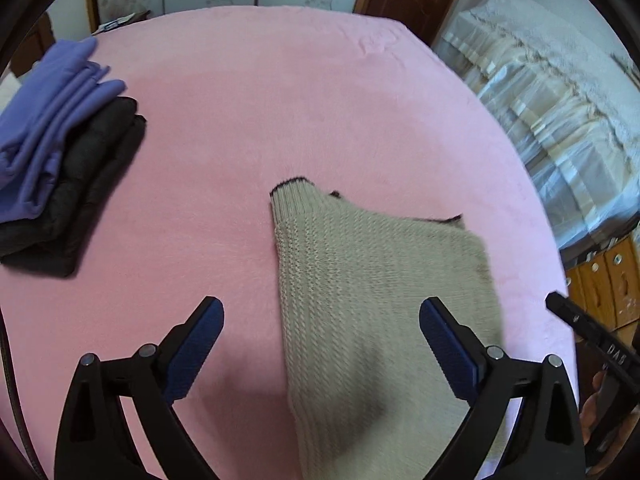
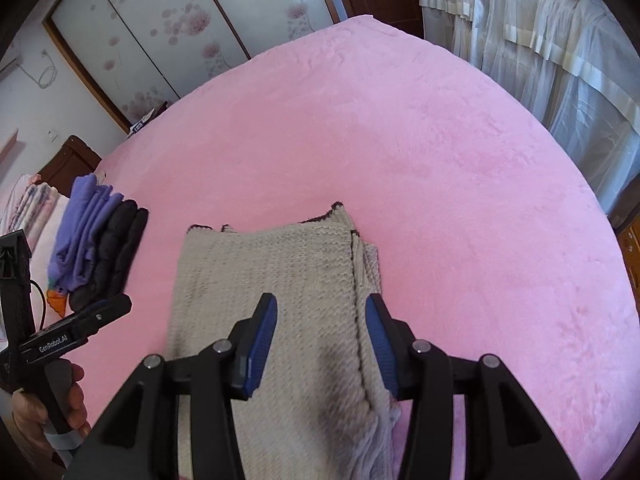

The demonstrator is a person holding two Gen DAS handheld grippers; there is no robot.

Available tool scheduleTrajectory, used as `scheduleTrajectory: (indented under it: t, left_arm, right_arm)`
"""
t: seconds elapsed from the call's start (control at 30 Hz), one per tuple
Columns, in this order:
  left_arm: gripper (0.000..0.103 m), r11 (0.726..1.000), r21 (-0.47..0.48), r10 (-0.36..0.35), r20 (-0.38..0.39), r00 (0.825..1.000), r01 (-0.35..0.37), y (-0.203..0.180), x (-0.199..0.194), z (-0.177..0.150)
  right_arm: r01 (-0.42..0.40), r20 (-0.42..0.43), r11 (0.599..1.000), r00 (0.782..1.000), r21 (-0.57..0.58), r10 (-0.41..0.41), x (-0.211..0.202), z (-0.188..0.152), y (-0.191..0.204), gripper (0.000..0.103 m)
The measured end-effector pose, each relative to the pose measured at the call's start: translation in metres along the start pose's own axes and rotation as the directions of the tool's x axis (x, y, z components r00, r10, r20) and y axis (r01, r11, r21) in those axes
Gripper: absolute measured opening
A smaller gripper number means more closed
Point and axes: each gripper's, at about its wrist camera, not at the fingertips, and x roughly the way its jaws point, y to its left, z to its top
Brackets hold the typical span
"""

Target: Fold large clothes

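A beige knitted sweater [image 1: 380, 300] with dark trim lies folded on the pink bed [image 1: 260, 100]. It also shows in the right wrist view [image 2: 288, 292]. My left gripper [image 1: 322, 312] is open wide above the sweater's left edge, holding nothing. My right gripper [image 2: 322, 312] is open above the sweater's right part, near its folded seam, holding nothing. The left gripper's body [image 2: 76, 328] shows at the left of the right wrist view, and the right gripper's body [image 1: 588, 328] at the right edge of the left wrist view.
A stack of folded clothes, purple [image 1: 48, 120] on black [image 1: 88, 184], lies at the bed's left side, also in the right wrist view [image 2: 96, 240]. Curtains [image 2: 540, 40] hang to the right, a wardrobe [image 2: 160, 32] behind. A wooden cabinet [image 1: 604, 280] stands by the bed's right edge.
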Motion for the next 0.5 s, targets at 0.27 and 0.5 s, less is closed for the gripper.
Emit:
scheduleTrajectory:
  t: [0.27, 0.5]
  left_arm:
    - [0.100, 0.999, -0.048, -0.017, 0.047, 0.999, 0.019, 0.002, -0.075, -0.005]
    - [0.101, 0.997, -0.020, -0.073, 0.080, 0.994, 0.075, 0.005, -0.122, -0.027]
  right_arm:
    - [0.036, 0.003, 0.998, 0.999, -0.043, -0.036, -0.047, -0.007, 0.033, 0.047]
    - [0.029, 0.024, 0.998, 0.999, -0.053, -0.028, -0.074, -0.028, 0.061, 0.047]
